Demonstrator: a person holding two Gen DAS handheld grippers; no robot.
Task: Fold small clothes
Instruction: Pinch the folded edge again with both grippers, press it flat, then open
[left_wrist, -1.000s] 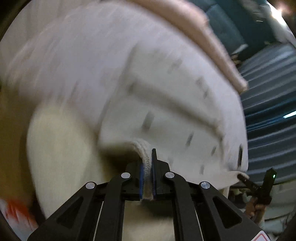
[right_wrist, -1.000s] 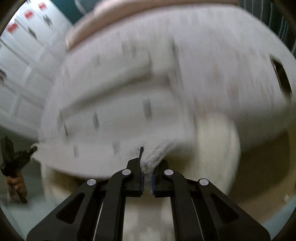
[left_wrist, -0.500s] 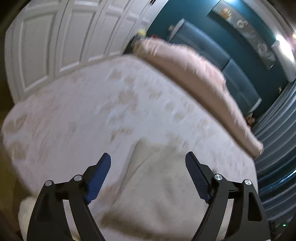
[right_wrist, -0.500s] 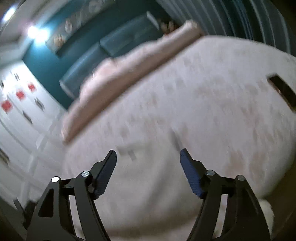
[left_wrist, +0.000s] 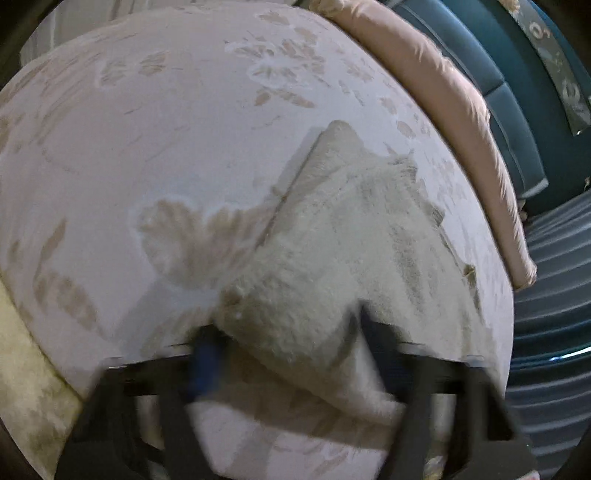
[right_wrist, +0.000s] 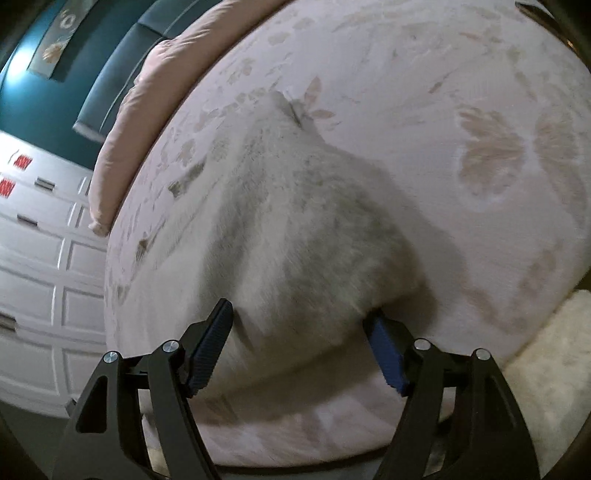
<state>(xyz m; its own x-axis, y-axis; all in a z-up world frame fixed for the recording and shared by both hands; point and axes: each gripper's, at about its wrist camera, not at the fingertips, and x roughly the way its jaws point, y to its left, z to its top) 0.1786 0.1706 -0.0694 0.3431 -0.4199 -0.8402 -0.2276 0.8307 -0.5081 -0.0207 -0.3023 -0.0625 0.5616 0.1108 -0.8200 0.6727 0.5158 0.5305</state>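
A small cream fleecy garment (left_wrist: 332, 251) lies folded on the pale pink floral bedspread (left_wrist: 155, 122). My left gripper (left_wrist: 288, 350) is open, blurred by motion, with its fingers on either side of the garment's near corner. In the right wrist view the same garment (right_wrist: 295, 229) lies in front of my right gripper (right_wrist: 299, 339), which is open with its blue pads either side of the near edge. Neither gripper holds anything.
A rolled pink duvet (left_wrist: 454, 110) runs along the far side of the bed, with a teal headboard (left_wrist: 509, 92) behind. White panelled wardrobe doors (right_wrist: 44, 258) stand at the left. A cream fluffy rug (right_wrist: 546, 369) lies on the floor by the bed's near edge.
A second ago both grippers were shut on cloth and held it up. They let go and opened. Both have since dropped close to the folded garment on the bed.
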